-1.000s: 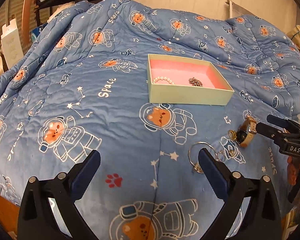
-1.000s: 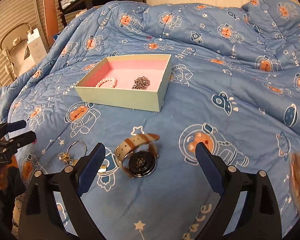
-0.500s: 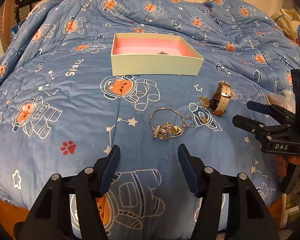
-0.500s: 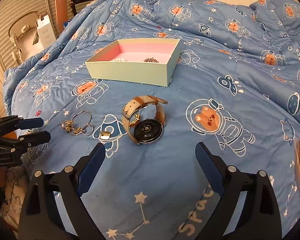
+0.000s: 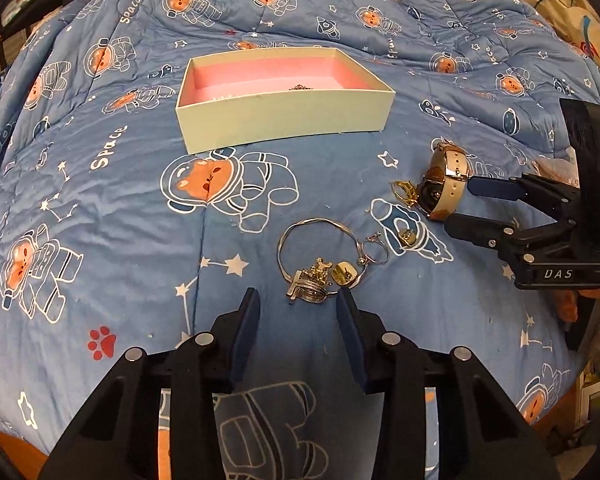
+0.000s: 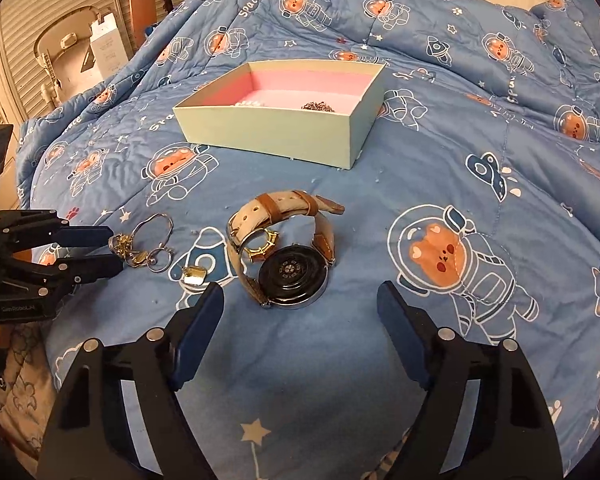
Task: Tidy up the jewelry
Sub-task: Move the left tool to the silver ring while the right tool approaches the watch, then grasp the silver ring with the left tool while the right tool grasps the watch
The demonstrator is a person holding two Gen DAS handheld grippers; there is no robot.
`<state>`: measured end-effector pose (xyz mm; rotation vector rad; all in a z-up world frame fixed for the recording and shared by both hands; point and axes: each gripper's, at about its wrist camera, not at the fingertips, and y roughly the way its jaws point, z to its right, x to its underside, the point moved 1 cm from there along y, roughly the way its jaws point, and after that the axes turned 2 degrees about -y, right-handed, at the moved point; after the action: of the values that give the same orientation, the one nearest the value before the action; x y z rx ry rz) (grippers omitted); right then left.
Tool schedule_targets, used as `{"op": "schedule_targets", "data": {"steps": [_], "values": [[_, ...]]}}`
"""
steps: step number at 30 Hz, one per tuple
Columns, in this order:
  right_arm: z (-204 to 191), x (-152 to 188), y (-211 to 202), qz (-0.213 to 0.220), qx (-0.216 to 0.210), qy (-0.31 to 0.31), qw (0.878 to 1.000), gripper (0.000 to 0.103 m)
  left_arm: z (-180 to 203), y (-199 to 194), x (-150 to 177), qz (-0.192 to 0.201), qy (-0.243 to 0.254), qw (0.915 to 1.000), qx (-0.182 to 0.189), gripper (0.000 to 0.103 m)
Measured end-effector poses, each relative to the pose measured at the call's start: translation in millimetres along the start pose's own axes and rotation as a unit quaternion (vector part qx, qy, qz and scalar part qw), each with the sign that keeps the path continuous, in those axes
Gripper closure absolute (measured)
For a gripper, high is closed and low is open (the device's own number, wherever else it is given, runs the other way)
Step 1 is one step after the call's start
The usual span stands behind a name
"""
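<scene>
Left wrist | left claw [image 5: 298, 300] closing, empty, near bangle [image 5: 318, 248] | right claw [image 6: 300, 304] open, closing, before watch [image 6: 288, 256]

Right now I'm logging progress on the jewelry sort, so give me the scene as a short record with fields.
surface: blue quilt with astronaut bears
box: open box, pink lining
in box: pearl piece; dark chain heap
still out: watch; silver bangle with charms; small gold pieces
left tool: jaws have just been closing, charm cluster ahead between its tips, not pressed
right tool: jaws have just been closing a little, wide apart, watch just ahead, untouched
</scene>
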<state>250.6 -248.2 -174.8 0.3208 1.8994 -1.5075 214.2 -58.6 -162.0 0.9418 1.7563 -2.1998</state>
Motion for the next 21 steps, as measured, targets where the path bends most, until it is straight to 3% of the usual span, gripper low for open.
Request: {"op": "schedule_targets", "data": {"steps": [7, 13, 21], "values": [[-4.7, -3.8, 10.0, -0.005, -0.015, -0.021, 1.000, 0.033, 1.3, 2.9, -1.3, 0.000, 0.008, 0.9997, 0.023, 0.080], [-2.4, -5.8, 15.7, -0.006, -0.019, -0.017, 1.000, 0.050, -0.7, 2.3, 0.2, 0.004, 0.002, 0.9997, 0.026, 0.083], [-7.0, -3.8, 13.6, -0.004, -0.013, -0.027, 1.000, 0.056, 1.8, -2.3, 0.8, 0.011, 0.003, 0.9996, 0.025, 0.083]]}}
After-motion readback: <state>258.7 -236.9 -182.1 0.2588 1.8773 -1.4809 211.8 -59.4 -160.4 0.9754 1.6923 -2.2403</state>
